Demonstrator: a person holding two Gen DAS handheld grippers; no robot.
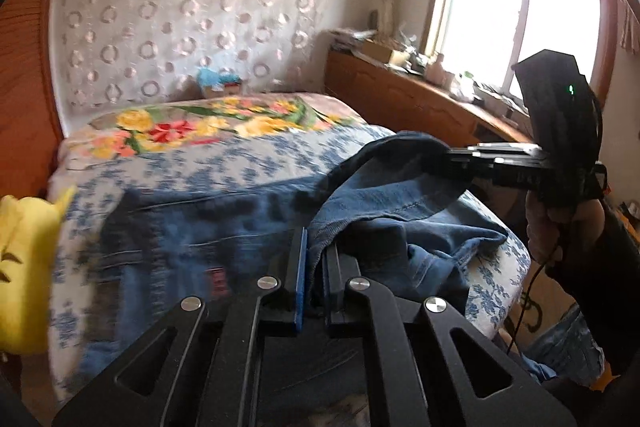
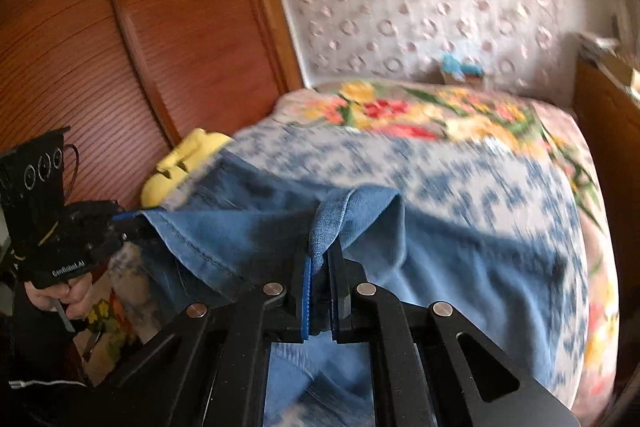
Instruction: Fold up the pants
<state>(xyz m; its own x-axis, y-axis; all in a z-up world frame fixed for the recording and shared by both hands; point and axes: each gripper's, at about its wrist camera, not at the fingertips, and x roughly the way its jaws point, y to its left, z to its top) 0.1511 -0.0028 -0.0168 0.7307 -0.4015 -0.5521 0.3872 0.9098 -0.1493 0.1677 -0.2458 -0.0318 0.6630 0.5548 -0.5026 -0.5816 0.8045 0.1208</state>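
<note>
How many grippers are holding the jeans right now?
2. The left gripper pinches the jeans at their near edge by the yellow plush; the right gripper clamps a raised fold further right.

pants point(image 1: 248, 227): 1 | grippers: 2, left gripper point(image 1: 316, 267), right gripper point(image 2: 320, 267) | bed point(image 1: 208, 163): 1 | yellow plush toy point(image 1: 24, 267): 1 | window point(image 1: 520, 23): 1

Overexposed window point(image 1: 520, 23) backlight; motion blur, fisheye-warped edges.
</note>
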